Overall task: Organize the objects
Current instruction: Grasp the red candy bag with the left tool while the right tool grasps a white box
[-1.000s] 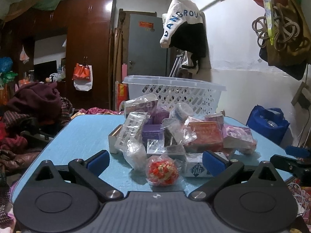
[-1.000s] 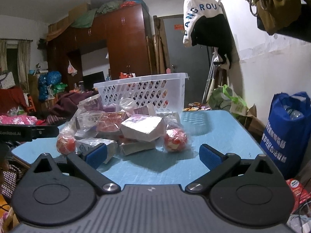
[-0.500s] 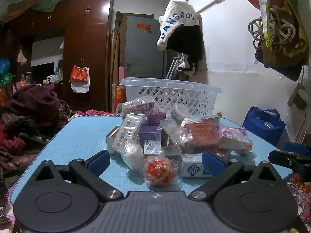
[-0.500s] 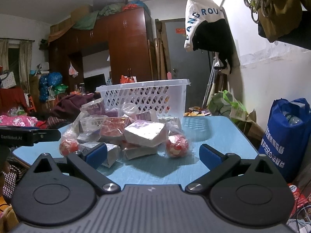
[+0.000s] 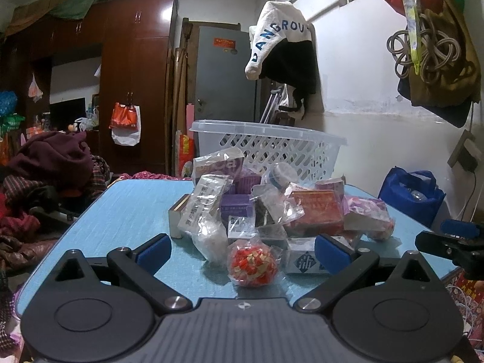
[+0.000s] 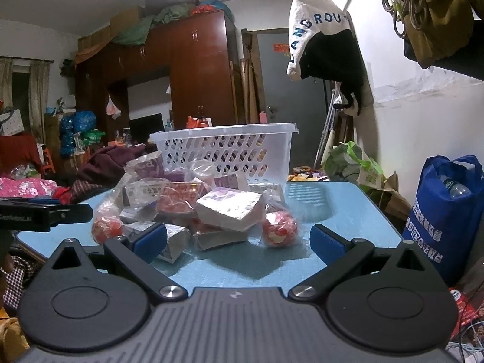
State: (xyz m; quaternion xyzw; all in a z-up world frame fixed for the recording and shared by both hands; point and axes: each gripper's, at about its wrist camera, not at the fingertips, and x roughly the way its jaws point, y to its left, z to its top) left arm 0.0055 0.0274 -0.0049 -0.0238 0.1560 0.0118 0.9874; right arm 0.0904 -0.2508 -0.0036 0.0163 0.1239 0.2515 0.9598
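Note:
A heap of bagged boxes and packets (image 5: 263, 208) lies on the blue table (image 5: 127, 211), with a white plastic basket (image 5: 272, 148) behind it. A red ball in a clear bag (image 5: 252, 264) sits nearest my left gripper (image 5: 242, 251), which stands open just before it with nothing held. In the right wrist view the same heap (image 6: 196, 205) lies ahead, a wrapped grey-white box (image 6: 230, 208) on top and a second bagged red ball (image 6: 279, 231) at its right. My right gripper (image 6: 239, 239) is open and empty, low over the table's near edge.
A blue shopping bag (image 6: 447, 220) stands on the floor right of the table. Clothes hang on the white wall (image 5: 281, 51). A dark wardrobe (image 5: 133, 75) and piled clothing (image 5: 45, 166) fill the left. The other gripper's tip (image 5: 447, 242) shows at the far right.
Both views have tilted up slightly, so the heap and basket sit lower in frame. The objects have not moved and both grippers stay open.

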